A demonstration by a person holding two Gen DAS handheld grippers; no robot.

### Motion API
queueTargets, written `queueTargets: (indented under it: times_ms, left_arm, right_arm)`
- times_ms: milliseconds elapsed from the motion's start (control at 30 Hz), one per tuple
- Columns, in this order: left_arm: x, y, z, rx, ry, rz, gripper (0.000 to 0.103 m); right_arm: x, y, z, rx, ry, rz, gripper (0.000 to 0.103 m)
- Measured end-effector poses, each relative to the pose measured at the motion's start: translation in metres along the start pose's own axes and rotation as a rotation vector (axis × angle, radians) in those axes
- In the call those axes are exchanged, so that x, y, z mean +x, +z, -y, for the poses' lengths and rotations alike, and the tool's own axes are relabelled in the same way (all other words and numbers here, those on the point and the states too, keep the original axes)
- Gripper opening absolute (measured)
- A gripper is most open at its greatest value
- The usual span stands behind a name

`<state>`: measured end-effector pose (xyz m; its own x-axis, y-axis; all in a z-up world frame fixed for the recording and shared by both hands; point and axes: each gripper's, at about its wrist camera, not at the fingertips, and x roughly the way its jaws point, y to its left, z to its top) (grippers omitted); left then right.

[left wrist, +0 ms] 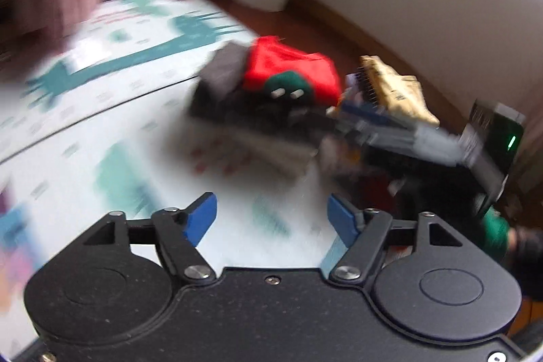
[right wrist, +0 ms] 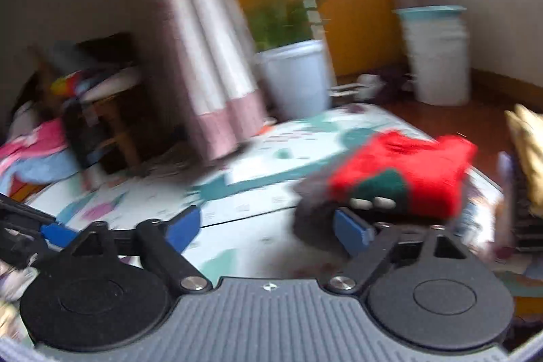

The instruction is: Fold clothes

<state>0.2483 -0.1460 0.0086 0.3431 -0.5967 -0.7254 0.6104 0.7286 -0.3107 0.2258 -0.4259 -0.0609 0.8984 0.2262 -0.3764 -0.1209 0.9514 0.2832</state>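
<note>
**Both claws spread, folded clothes stacked on mat**

Left claw point(left wrist: 272, 219): blue fingers point(left wrist: 200, 219) wide apart, nothing between them, over the patterned mat point(left wrist: 101, 90). Right claw point(right wrist: 268, 231): fingers likewise spread and empty. Both views motion-blurred. Red sweater point(right wrist: 404, 172), folded, green patch facing the cameras, lies on top of a stack of clothes point(left wrist: 237, 97) near the mat's far right part. Grey garment point(left wrist: 225, 70) touches the sweater's left side. White bucket point(right wrist: 437, 56) stands by the far wall; potted plant point(right wrist: 292, 56) beside the curtain point(right wrist: 210, 67).
</note>
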Motion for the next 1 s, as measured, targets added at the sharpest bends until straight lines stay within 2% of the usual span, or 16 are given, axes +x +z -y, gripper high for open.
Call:
queueTargets:
  times_ms: [100, 133, 200, 233, 300, 333, 400, 467, 533, 600, 633, 700, 867, 1000]
  left_arm:
    - [-0.076, -0.032, 0.003, -0.056, 0.106, 0.059, 0.081]
    - [-0.101, -0.043, 0.005, -0.075, 0.141, 0.079, 0.084]
    - [-0.146, -0.065, 0.008, -0.105, 0.209, 0.127, 0.085]
    - [-0.166, -0.075, 0.01, -0.116, 0.243, 0.154, 0.089]
    - [-0.189, -0.086, 0.018, -0.096, 0.393, 0.159, 0.098]
    - [-0.199, -0.092, 0.021, -0.104, 0.467, 0.166, 0.099]
    - [-0.219, -0.11, 0.026, -0.13, 0.546, 0.209, 0.1]
    - [-0.231, -0.129, 0.028, -0.167, 0.548, 0.213, 0.102]
    - [-0.235, -0.144, 0.031, -0.191, 0.576, 0.211, 0.102]
    - [-0.232, -0.154, 0.036, -0.2, 0.613, 0.187, 0.102]
    - [-0.229, -0.158, 0.038, -0.206, 0.609, 0.174, 0.102]
    - [-0.223, -0.172, 0.042, -0.224, 0.624, 0.147, 0.102]
    - [-0.216, -0.201, 0.035, -0.323, 0.676, 0.091, 0.102]
    - [-0.213, -0.211, 0.036, -0.345, 0.68, 0.082, 0.102]
  right_arm:
    - [-0.032, 0.043, -0.048, -0.111, 0.053, 0.001, 0.102]
    - [-0.047, 0.055, -0.068, -0.147, 0.059, 0.013, 0.102]
    - [-0.076, 0.082, -0.106, -0.21, 0.072, 0.031, 0.103]
    - [-0.089, 0.094, -0.123, -0.235, 0.08, 0.023, 0.103]
    - [-0.114, 0.113, -0.158, -0.285, 0.094, -0.009, 0.103]
    - [-0.125, 0.121, -0.174, -0.304, 0.099, -0.035, 0.103]
    - [-0.143, 0.129, -0.201, -0.259, 0.1, -0.094, 0.103]
    - [-0.16, 0.123, -0.22, -0.17, 0.135, -0.143, 0.103]
    - [-0.172, 0.1, -0.236, -0.121, 0.134, -0.163, 0.103]
    - [-0.174, 0.072, -0.252, -0.132, 0.101, -0.221, 0.103]
    - [-0.173, 0.062, -0.262, -0.164, 0.087, -0.278, 0.103]
    - [-0.168, 0.039, -0.271, -0.192, 0.072, -0.324, 0.103]
    - [-0.156, -0.016, -0.277, -0.166, -0.004, -0.494, 0.103]
    - [-0.164, -0.046, -0.278, -0.106, 0.036, -0.591, 0.103]
